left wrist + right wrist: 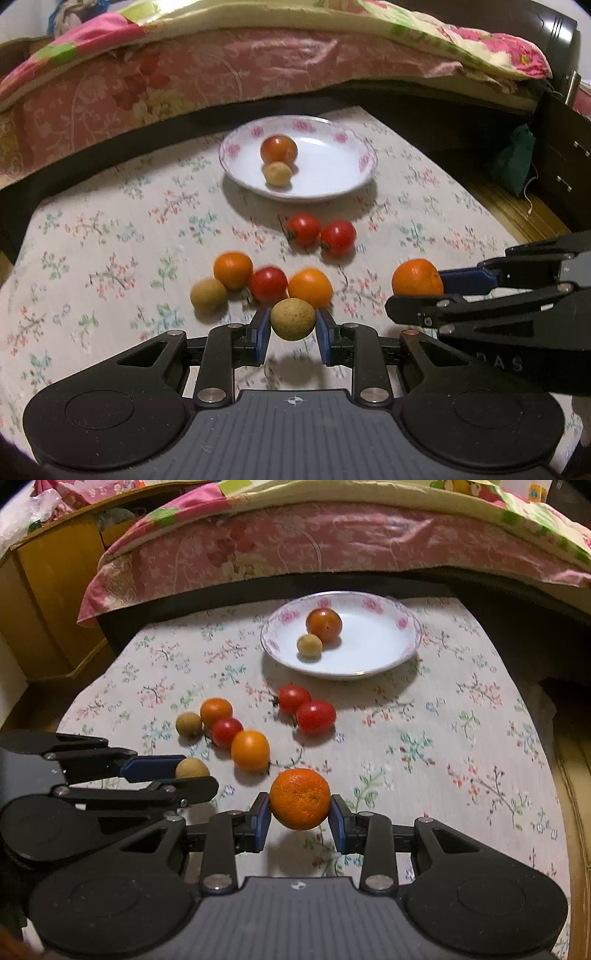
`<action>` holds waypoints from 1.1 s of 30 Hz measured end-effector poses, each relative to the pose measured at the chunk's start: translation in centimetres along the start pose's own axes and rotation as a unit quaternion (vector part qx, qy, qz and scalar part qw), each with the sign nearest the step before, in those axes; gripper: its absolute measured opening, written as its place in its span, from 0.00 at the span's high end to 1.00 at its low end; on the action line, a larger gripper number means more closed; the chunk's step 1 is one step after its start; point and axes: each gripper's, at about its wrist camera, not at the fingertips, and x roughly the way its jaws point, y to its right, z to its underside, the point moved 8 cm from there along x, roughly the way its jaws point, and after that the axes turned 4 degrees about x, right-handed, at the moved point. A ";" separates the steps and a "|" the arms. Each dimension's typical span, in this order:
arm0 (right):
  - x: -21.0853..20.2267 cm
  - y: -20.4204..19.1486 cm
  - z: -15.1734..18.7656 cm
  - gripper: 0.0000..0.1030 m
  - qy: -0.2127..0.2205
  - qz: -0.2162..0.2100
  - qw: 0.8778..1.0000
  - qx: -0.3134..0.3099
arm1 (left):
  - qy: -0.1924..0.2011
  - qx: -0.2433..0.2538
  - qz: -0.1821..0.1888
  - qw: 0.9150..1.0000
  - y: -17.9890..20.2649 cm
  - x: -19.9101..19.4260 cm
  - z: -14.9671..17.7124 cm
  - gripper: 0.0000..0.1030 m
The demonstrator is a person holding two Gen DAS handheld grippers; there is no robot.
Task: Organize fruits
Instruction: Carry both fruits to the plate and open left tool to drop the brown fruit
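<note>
In the left wrist view the left tool pinches a tan longan just above the floral bench, short of the plate, while in the right wrist view the right tool clamps an orange above the same cloth, near loose tomatoes.

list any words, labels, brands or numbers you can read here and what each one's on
"DAS": pale raised letters on the black body of the right gripper, seen in the left wrist view; more letters may be cut off before them.
A small round crosshair mark, no letters, on the grey ribbed body of the left gripper, and another on the right gripper's body.
The plate, tablecloth and fruit carry only patterns, no text.
</note>
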 end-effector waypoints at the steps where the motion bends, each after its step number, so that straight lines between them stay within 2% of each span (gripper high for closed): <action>1: 0.0 0.0 -0.2 0.67 0.002 -0.001 1.000 0.001 | 0.003 0.000 -0.001 1.000 -0.1 0.0 -0.3 0.67; 18: 1.5 1.3 -6.1 0.67 0.045 0.007 0.999 0.011 | 0.038 0.008 -0.015 0.999 -1.2 2.4 -6.1 0.69; 26: 3.8 3.2 -9.8 0.67 0.060 0.005 0.998 0.017 | 0.046 0.012 -0.022 0.999 -2.0 5.1 -9.1 0.69; 33: 6.2 4.6 -11.3 0.67 0.055 0.001 0.998 0.021 | 0.040 0.015 -0.028 0.999 -2.4 7.3 -10.0 0.69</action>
